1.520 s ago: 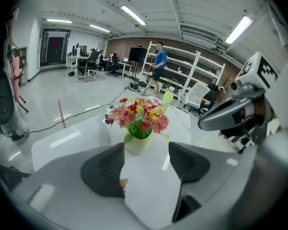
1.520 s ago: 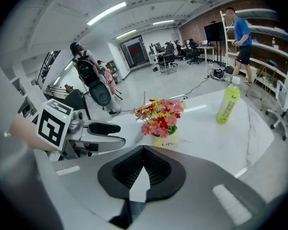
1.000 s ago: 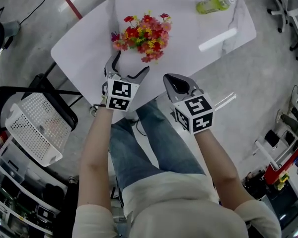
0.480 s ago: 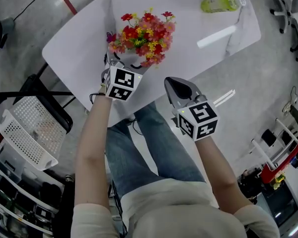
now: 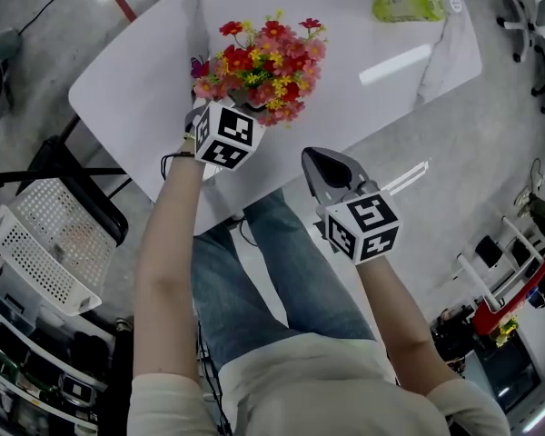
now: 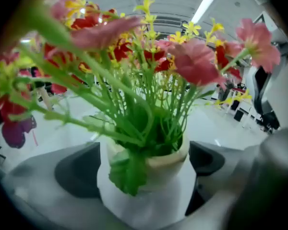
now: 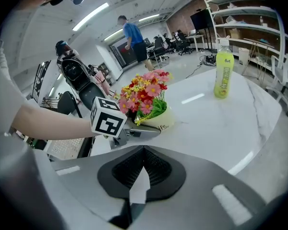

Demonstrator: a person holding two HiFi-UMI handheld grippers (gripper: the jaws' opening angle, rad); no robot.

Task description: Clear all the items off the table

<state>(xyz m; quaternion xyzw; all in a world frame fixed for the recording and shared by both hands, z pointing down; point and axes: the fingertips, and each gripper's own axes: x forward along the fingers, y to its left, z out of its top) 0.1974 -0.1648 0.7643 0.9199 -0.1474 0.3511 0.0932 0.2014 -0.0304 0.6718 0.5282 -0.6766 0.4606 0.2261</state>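
- While it stands on the white table (image 5: 145,80) near the edge closest to the person, the flower pot (image 6: 168,169) sits between the jaws of the left gripper (image 5: 232,112).
- The pot is cream-coloured and holds red, pink and yellow flowers on green stems; one green leaf hangs over its front rim.
- The left gripper's jaws are spread wide, one on each side of the pot. They have just been opening further, and the dark pads do not press on the pot.
- From the head view, the blooms hide the tips of those jaws, and the marker cube sits just below the bouquet.
- The right gripper (image 5: 320,160) hangs off the table's near edge, above the person's blue-jeaned legs (image 5: 272,271). Its jaws are pressed together with nothing between them.
- A green bottle (image 5: 411,5) is at the table's far side, well apart from the pot; the right gripper view shows it standing upright.
- A white perforated basket (image 5: 36,252) rests on a black chair (image 5: 82,184) to the left of the table.
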